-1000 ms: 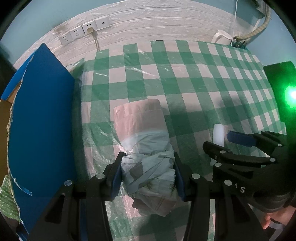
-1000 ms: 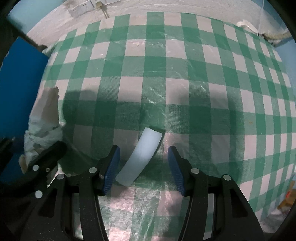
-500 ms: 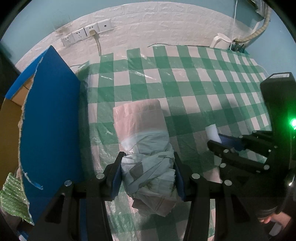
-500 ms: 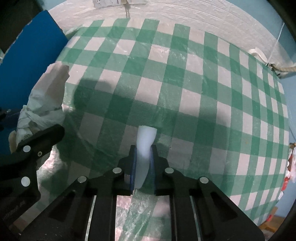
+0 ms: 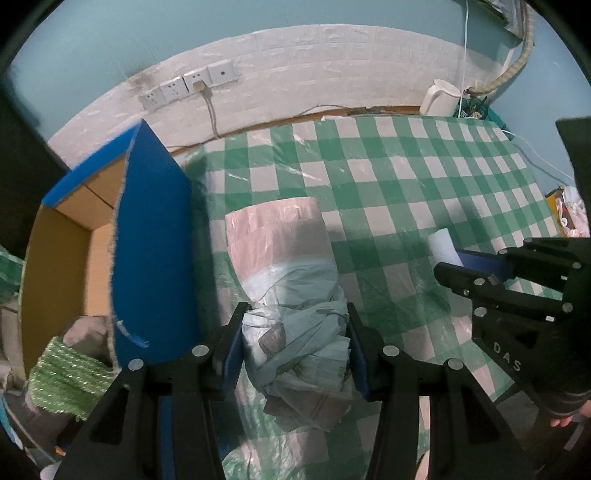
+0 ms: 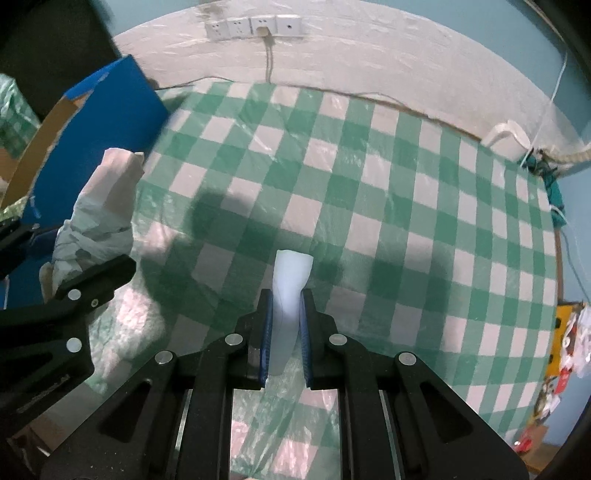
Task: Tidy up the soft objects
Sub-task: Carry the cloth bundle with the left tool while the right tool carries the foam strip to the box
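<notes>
Pink-and-pale-blue crumpled plastic bag bundle (image 5: 291, 314), knotted round its middle, sits clamped between the blue-padded fingers of the left gripper (image 5: 294, 350); both pads press its sides. Bundle's pink end points away from the camera, over the green-and-white checked tablecloth (image 5: 406, 177). Whether it rests on the cloth or hangs above it: cannot tell.

Right gripper (image 6: 287, 332) clenched on a white soft foam strip (image 6: 290, 291), pinched narrow at the pads, upper end flaring out beyond the fingertips. In the left wrist view the same strip pokes up past that gripper's tip, well right of the bundle.

Open blue cardboard box with brown inside (image 5: 147, 258) stands just left of the bundle, at the cloth's edge. Green sparkly fabric (image 5: 66, 380) lies inside it, near corner.

White wall sockets (image 6: 255, 27) on the brick-pattern wall behind.
</notes>
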Action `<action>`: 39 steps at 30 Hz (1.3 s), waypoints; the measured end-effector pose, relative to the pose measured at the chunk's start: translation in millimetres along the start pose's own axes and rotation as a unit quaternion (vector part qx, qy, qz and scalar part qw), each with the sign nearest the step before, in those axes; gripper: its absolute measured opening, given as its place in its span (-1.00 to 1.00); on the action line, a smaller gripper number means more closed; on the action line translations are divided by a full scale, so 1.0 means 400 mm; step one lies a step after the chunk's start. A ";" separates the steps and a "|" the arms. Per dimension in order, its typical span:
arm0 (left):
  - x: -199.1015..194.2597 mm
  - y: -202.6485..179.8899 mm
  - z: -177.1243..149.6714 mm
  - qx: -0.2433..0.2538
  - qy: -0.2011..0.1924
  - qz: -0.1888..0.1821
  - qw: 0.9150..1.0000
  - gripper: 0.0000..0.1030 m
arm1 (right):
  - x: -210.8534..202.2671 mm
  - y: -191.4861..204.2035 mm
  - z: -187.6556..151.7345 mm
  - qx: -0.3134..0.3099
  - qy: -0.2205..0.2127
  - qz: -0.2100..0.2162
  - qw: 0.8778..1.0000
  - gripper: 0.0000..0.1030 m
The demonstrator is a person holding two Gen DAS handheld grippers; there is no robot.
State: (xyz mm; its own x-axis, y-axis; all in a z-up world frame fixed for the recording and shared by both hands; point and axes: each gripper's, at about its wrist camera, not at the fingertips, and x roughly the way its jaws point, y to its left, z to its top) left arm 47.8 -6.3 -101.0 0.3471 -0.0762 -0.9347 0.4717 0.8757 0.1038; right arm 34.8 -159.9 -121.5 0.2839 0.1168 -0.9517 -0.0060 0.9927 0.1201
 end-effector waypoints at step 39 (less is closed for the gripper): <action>-0.238 0.225 -0.054 -0.074 -0.080 0.086 0.990 -0.04 | -0.209 0.310 0.112 -0.114 -0.069 0.083 0.988 -0.78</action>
State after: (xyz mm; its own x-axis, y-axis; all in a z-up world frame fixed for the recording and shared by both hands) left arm 39.6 90.1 -10.1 0.5408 0.0154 -0.8410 0.2750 0.9417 0.1940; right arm 53.5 -47.9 -14.4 0.3889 0.2895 -0.8746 -0.2755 0.9425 0.1894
